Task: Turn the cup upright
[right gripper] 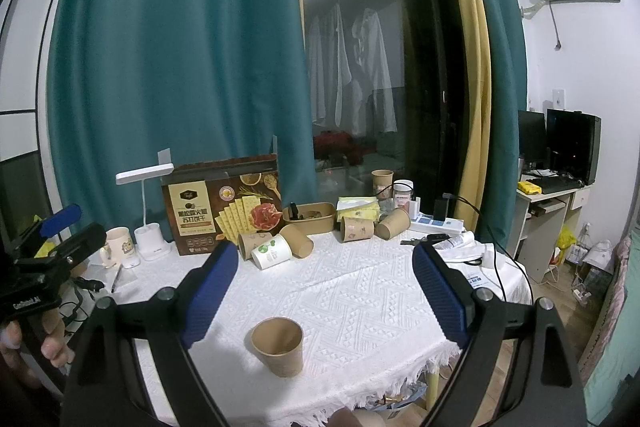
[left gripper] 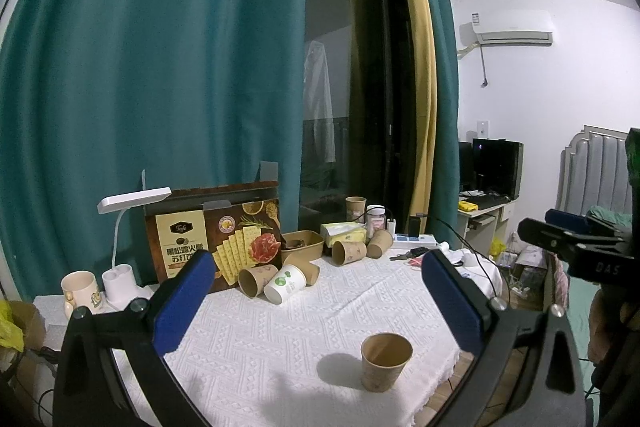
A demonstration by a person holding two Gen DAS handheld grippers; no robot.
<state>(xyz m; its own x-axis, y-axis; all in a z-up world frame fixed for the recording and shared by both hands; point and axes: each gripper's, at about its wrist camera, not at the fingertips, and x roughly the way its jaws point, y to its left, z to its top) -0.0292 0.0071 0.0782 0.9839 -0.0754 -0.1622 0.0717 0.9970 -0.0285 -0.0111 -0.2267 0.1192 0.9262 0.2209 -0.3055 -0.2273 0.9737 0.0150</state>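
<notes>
One brown cup already stands mouth up near the table's front edge. Both claws, left gripper and right gripper, hang wide open, holding nothing. Five cups lie tipped behind.

Left wrist: looks along its fingers, table's near-left | Right wrist: same facing, slightly further right | Both close, slightly downward | Shared: upright cup, tablecloth, curtain

Cracker box, desk lamp, mug
</notes>
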